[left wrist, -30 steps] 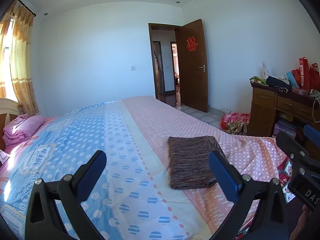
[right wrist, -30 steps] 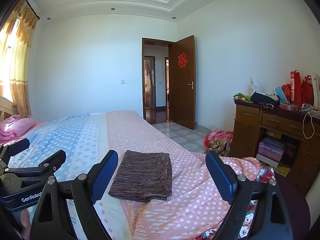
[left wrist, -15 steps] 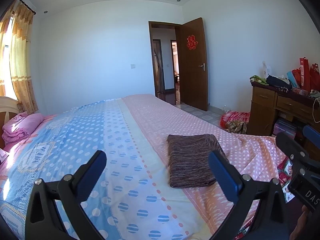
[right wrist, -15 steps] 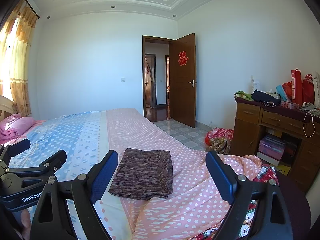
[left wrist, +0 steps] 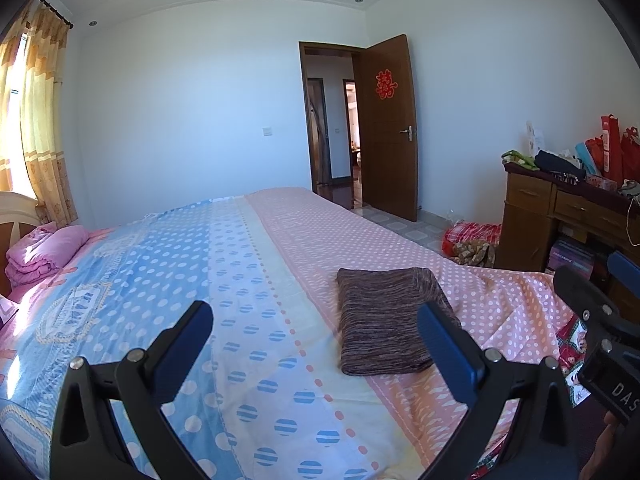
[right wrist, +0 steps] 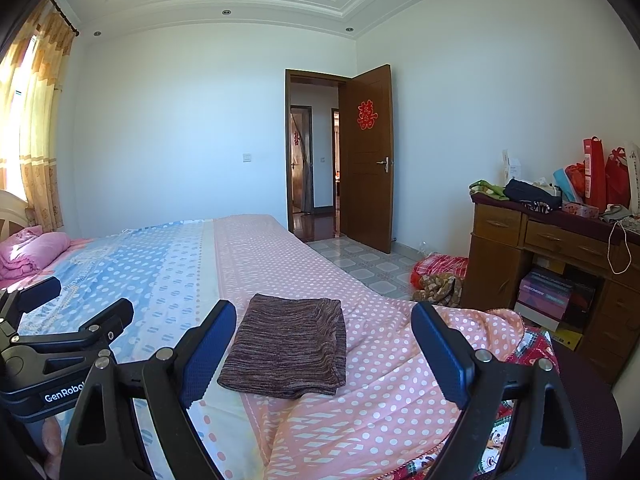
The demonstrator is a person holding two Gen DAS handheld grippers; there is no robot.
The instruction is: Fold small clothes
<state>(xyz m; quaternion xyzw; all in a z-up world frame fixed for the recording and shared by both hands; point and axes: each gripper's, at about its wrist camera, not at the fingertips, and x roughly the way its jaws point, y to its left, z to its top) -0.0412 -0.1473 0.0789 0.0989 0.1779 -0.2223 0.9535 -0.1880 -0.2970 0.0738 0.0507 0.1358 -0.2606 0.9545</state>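
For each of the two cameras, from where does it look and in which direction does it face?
Left wrist: sits on the left hand-held gripper, open, faces along the bed to the door; the right gripper shows at its right edge.
Right wrist: sits on the right hand-held gripper, open, same direction; the left gripper shows at lower left.
Shared: the folded brown garment, bed, door, dresser.

Sunlit bedroom, open wooden door (left wrist: 386, 128)
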